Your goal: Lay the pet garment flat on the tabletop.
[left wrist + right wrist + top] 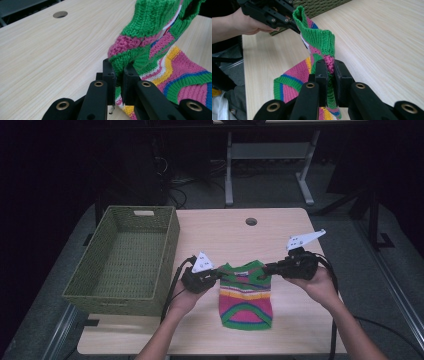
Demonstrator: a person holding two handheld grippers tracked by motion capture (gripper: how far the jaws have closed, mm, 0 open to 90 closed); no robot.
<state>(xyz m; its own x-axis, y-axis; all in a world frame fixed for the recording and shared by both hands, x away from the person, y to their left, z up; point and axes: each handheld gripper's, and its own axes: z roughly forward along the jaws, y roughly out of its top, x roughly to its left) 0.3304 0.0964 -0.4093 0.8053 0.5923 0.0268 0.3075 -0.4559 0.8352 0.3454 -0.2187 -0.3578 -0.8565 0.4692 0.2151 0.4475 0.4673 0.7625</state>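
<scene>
A small knitted sweater (246,295) in green, pink, yellow and blue stripes hangs by its shoulders, its hem resting on the wooden table (280,235). My left gripper (220,272) is shut on the sweater's left shoulder, and in the left gripper view the knit (150,22) is pinched between the black jaws of that gripper (119,71). My right gripper (264,268) is shut on the other shoulder. In the right gripper view the green collar (317,37) rises from that gripper's (331,67) closed jaws, and the left gripper (298,28) holds the far end.
A green woven basket (167,247) stands open on the left of the table, close to my left hand. A round cable hole (251,221) is at the table's far edge. Bare tabletop lies right of the sweater.
</scene>
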